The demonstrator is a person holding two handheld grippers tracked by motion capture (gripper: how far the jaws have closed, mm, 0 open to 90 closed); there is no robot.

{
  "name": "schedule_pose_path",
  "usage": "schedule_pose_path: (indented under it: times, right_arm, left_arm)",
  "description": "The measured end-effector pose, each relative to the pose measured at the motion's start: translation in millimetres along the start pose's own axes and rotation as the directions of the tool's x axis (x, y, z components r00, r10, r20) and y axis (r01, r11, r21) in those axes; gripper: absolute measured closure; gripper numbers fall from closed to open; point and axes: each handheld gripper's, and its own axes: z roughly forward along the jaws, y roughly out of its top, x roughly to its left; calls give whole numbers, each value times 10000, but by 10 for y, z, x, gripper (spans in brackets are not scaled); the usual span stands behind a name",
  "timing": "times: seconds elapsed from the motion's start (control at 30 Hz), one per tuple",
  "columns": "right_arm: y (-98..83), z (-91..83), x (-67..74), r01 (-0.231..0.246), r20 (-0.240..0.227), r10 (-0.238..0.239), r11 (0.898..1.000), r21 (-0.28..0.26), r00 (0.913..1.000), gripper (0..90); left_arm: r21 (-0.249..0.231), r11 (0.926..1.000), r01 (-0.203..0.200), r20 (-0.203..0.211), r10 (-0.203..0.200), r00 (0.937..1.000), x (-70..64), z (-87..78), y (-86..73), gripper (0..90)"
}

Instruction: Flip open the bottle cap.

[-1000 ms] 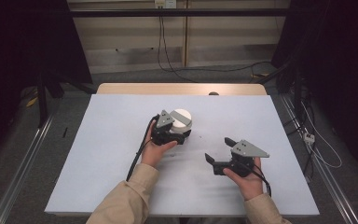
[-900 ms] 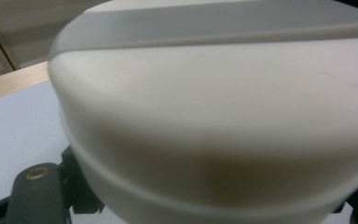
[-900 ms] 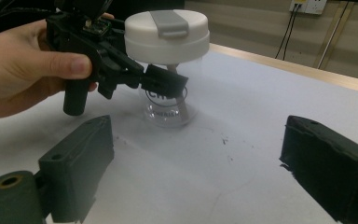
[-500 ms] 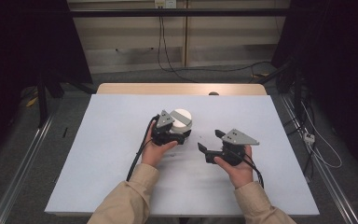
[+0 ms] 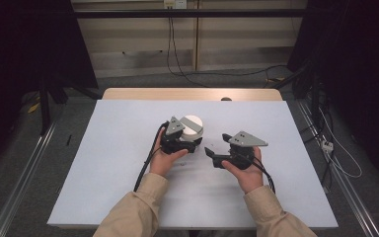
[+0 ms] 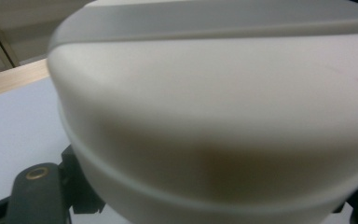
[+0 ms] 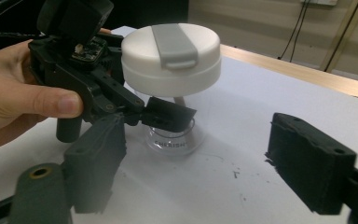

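Note:
A small clear jar [image 7: 170,140] with a wide white lid [image 7: 172,60] and grey flap stands at the middle of the table. From above, the lid [image 5: 193,126] hides the jar. My left gripper [image 5: 190,143] is shut on the clear jar just under the lid [image 6: 214,116]; its jaws pinch the glass [image 7: 161,116]. My right gripper [image 5: 217,144] hovers just right of the jar, jaws pointing at it. Its jaws [image 7: 203,161] are open, have just been closing a little, and hold nothing.
A white sheet [image 5: 103,163] covers the table, with a wooden edge [image 5: 187,94] at the far side. Small dark specks [image 7: 235,175] lie on the sheet near the jar. Cables [image 5: 335,163] and rails [image 5: 24,173] run along the floor on both sides.
My right gripper has moved left and slightly up, closer to the jar and my left gripper. The left gripper and jar have stayed put.

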Motion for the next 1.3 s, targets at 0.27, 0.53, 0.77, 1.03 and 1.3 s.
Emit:
schedule_pose_path:
  times: [0.27,0.53,0.77,1.03,1.3]
  right_arm:
    - [66,42,-3,148,-240,-145,9998,121,9996,552]
    - [124,87,-14,109,-560,-85,9990,437,9984,858]
    - [160,139,1,274,-616,-240,9981,556,9978,900]
    - [184,255,-18,375,-558,-334,9965,745,9979,900]
    - [274,360,-16,458,-540,-414,9954,840,9977,900]
  left_arm:
    - [4,10000,2,25,-2,10000,2,2,-2,187]
    - [1,10000,13,24,-13,10000,3,5,-3,187]
    - [21,10000,2,25,-2,10000,3,5,-5,187]
    - [38,10000,-2,34,2,10000,6,7,-8,187]
    - [28,10000,19,46,-19,10000,6,8,-12,187]
